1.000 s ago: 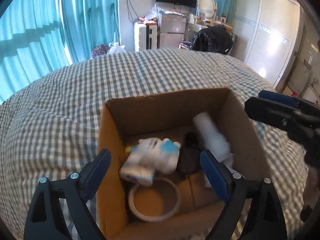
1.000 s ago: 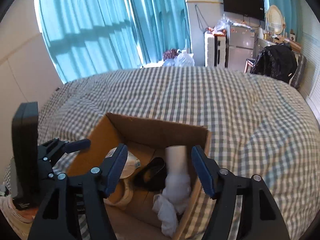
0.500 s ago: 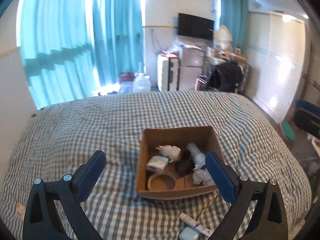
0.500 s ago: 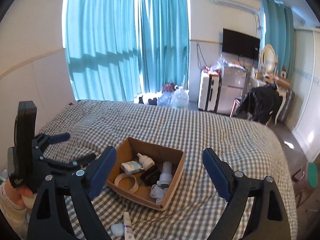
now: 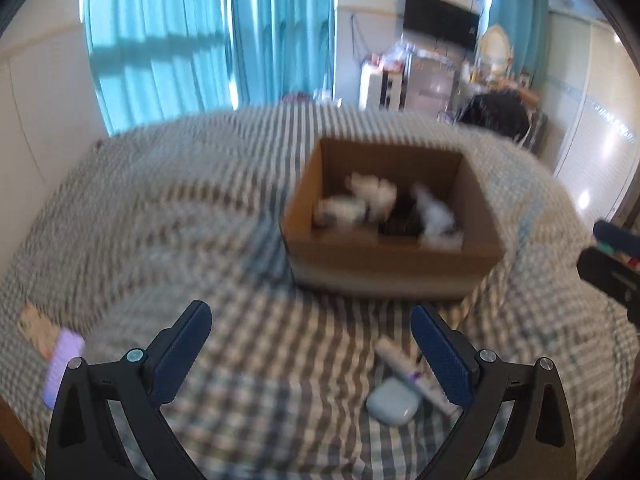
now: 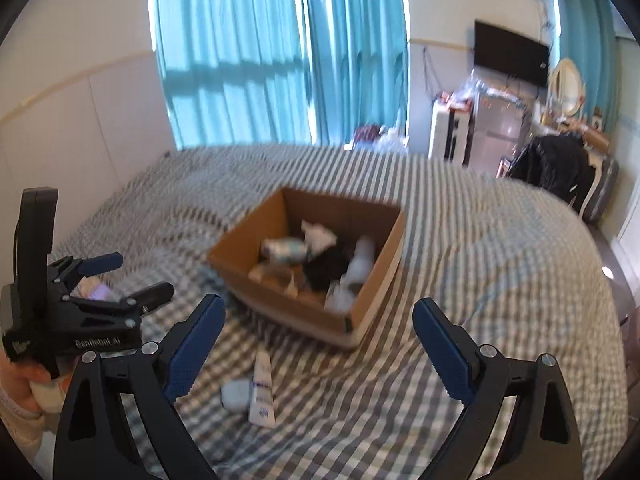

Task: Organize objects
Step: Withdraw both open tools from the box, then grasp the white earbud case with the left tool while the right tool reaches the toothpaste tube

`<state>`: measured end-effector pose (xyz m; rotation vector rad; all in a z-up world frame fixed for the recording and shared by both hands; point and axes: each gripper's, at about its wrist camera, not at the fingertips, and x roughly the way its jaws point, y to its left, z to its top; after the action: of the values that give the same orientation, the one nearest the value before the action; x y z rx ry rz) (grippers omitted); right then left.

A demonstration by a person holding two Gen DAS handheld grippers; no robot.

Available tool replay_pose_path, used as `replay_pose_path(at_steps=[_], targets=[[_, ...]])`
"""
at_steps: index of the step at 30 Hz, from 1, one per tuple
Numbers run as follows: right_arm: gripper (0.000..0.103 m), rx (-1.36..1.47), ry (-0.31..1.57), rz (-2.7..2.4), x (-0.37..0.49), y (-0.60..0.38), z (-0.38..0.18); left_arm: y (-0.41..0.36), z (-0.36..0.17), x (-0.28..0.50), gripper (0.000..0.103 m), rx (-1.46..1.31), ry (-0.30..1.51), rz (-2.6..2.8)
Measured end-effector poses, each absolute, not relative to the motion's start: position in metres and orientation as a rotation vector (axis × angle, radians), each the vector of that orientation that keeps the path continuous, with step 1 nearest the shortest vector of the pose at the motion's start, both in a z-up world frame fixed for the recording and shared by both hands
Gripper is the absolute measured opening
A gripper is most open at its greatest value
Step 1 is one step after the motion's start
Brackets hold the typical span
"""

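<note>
An open cardboard box (image 5: 394,268) (image 6: 372,308) stands on the checked bed and holds several items, white and black, blurred. A white tube (image 5: 416,376) (image 6: 262,390) and a pale blue earbud case (image 5: 393,402) (image 6: 236,395) lie on the bed in front of the box. My left gripper (image 5: 312,350) is open and empty, above the bed left of these two; it also shows at the left of the right wrist view (image 6: 120,276). My right gripper (image 6: 318,344) is open and empty, above the tube and the box's near wall.
A purple object (image 5: 62,364) and a patterned card (image 5: 36,326) lie at the bed's left edge. Teal curtains (image 6: 280,52), a TV (image 6: 510,54), a suitcase (image 6: 448,134) and a chair with black clothes (image 6: 556,170) stand beyond the bed.
Both grippers pulled up and back from inside the box, then came lower and closer to the bed again. The left view swung left, so the box sits right of centre.
</note>
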<state>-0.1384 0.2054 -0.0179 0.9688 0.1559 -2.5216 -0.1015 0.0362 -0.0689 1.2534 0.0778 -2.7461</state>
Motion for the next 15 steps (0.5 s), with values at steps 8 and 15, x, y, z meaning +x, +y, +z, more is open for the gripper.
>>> replay_pose_path(at_steps=[8, 15], targets=[[0.095, 1.082, 0.091, -2.487, -0.154, 0.212, -0.081, 0.079, -0.157, -0.094, 0.102, 1.563, -0.049, -2.669], [0.095, 1.125, 0.044, -2.513, -0.152, 0.227, -0.083, 0.109, -0.172, -0.086, 0.102, 1.653, -0.117, -2.731]])
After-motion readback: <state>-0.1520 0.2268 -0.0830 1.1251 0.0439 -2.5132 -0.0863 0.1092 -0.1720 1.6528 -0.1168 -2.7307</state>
